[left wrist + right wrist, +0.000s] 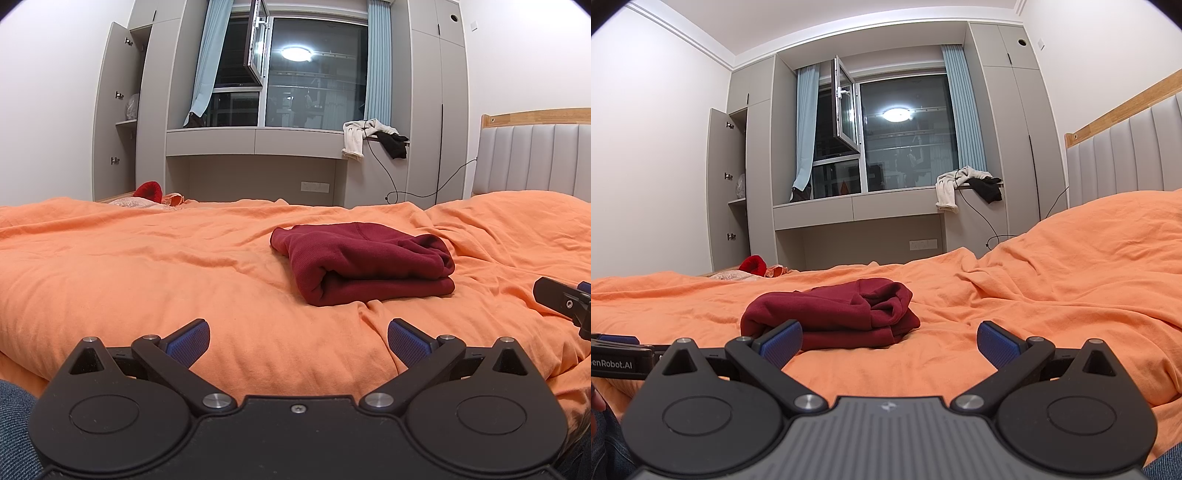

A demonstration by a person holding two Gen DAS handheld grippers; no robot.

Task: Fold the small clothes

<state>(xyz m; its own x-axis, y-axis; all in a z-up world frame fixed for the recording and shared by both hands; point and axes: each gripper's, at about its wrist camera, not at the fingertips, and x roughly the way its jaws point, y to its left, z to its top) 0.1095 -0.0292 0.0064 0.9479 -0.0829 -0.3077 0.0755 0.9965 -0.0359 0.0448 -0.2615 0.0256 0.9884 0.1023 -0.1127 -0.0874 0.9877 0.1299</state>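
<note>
1. Left gripper (298,341): jaws wide apart, nothing between the blue pads (190,341), low over the near edge of the bed
2. Right gripper (889,341): jaws also wide apart, empty, low over the quilt (1052,295)
3. Garment (364,262): dark red, folded into a compact stack, lying on the orange quilt mid-bed, ahead of both grippers and touching neither
4. Right gripper sits to the right of the garment, seen at the right edge of the left view
5. White and black clothes (369,138) hang off the window ledge behind
</note>
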